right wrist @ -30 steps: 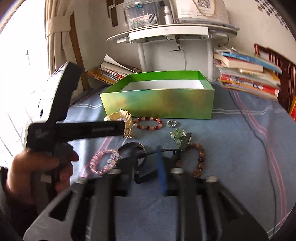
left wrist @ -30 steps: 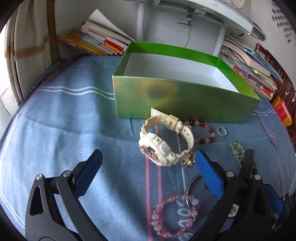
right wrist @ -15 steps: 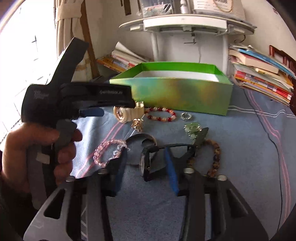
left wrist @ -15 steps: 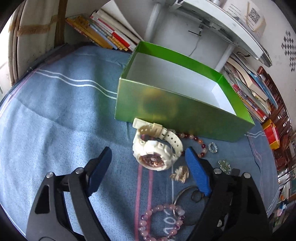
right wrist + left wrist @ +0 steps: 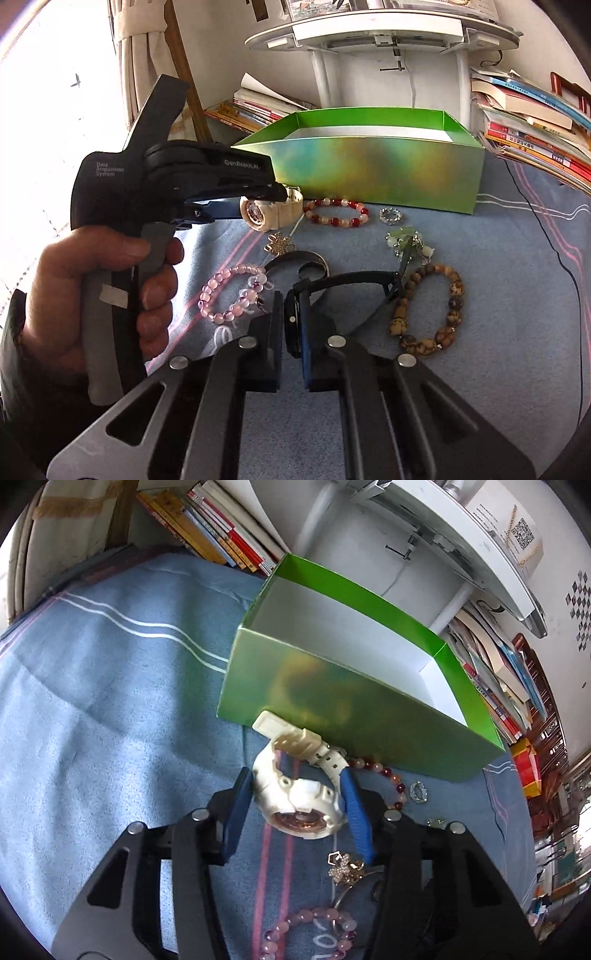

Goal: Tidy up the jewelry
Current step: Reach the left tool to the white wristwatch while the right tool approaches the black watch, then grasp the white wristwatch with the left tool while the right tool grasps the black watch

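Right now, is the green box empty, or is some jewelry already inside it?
It looks empty: the green box shows only bare white walls and floor in the left wrist view, though its near wall hides part of the floor.

**Two wrist cameras, one shared patch of jewelry**

The left wrist view looks steeply down along its jaws, very near the white watch, with the green box just behind. The right wrist view sits lower and further back, facing the box's long side across the blue cloth. Both share the watch, box, red-and-white bracelet, pink bracelet and book stacks.
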`<state>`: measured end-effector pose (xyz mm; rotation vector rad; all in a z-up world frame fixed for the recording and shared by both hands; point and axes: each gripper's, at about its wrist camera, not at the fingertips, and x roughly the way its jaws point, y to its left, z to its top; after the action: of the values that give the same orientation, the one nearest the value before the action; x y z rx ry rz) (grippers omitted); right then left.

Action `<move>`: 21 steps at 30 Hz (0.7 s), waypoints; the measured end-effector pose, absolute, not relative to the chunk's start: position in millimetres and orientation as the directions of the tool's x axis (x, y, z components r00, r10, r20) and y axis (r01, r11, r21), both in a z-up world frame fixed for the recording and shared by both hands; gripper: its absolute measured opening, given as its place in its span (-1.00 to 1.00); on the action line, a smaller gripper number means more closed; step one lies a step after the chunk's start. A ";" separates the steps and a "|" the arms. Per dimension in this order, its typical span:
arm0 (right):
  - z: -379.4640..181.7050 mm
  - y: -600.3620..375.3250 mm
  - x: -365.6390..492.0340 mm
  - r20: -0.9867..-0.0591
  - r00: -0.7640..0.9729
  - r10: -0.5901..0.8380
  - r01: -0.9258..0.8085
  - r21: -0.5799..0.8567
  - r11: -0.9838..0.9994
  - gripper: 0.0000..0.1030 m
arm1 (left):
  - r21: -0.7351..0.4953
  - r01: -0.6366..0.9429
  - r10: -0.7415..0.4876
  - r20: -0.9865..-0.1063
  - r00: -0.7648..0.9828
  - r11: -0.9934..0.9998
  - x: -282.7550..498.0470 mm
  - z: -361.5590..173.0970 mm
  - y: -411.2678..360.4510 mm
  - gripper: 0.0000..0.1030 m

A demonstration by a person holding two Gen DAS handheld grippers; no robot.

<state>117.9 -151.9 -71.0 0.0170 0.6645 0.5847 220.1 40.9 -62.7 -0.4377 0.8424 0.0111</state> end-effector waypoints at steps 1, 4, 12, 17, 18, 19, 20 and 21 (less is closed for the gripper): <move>-70.9 -152.9 117.3 -0.570 0.636 0.520 -0.505 0.202 0.839 -0.84 | -0.371 -0.177 -0.161 -0.719 0.676 0.912 219.4 -63.0 40.4 -0.07; -69.8 -154.7 115.0 -0.553 0.641 0.533 -0.512 0.209 0.833 -0.84 | -0.387 -0.168 -0.170 -0.700 0.693 0.907 215.6 -63.1 42.5 -0.08; -61.1 -166.2 104.2 -0.465 0.687 0.559 -0.521 0.221 0.824 -0.84 | -0.389 -0.087 -0.185 -0.608 0.772 0.917 187.0 -32.2 36.6 -0.08; -45.7 -177.0 88.9 -0.394 0.734 0.553 -0.517 0.203 0.831 -0.84 | -0.355 -0.061 -0.158 -0.555 0.817 0.933 150.5 -9.0 36.2 -0.08; -41.7 -178.1 86.4 -0.382 0.743 0.549 -0.516 0.194 0.834 -0.84 | -0.344 -0.054 -0.154 -0.549 0.822 0.937 143.5 -5.9 35.9 -0.08; -37.5 -179.2 82.4 -0.369 0.756 0.541 -0.513 0.181 0.839 -0.84 | -0.332 -0.046 -0.150 -0.541 0.827 0.942 133.6 -2.3 35.5 -0.08; -32.2 -181.0 77.3 -0.354 0.771 0.530 -0.507 0.164 0.846 -0.84 | -0.324 -0.038 -0.148 -0.530 0.835 0.945 124.0 1.5 35.0 -0.08; -29.2 -181.7 74.3 -0.347 0.777 0.525 -0.504 0.156 0.850 -0.84 | -0.310 -0.028 -0.145 -0.519 0.842 0.950 114.2 5.3 34.4 -0.08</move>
<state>74.3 -181.7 -29.2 0.0554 0.3918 0.5566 114.2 34.4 5.3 -0.3147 0.5683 -0.0627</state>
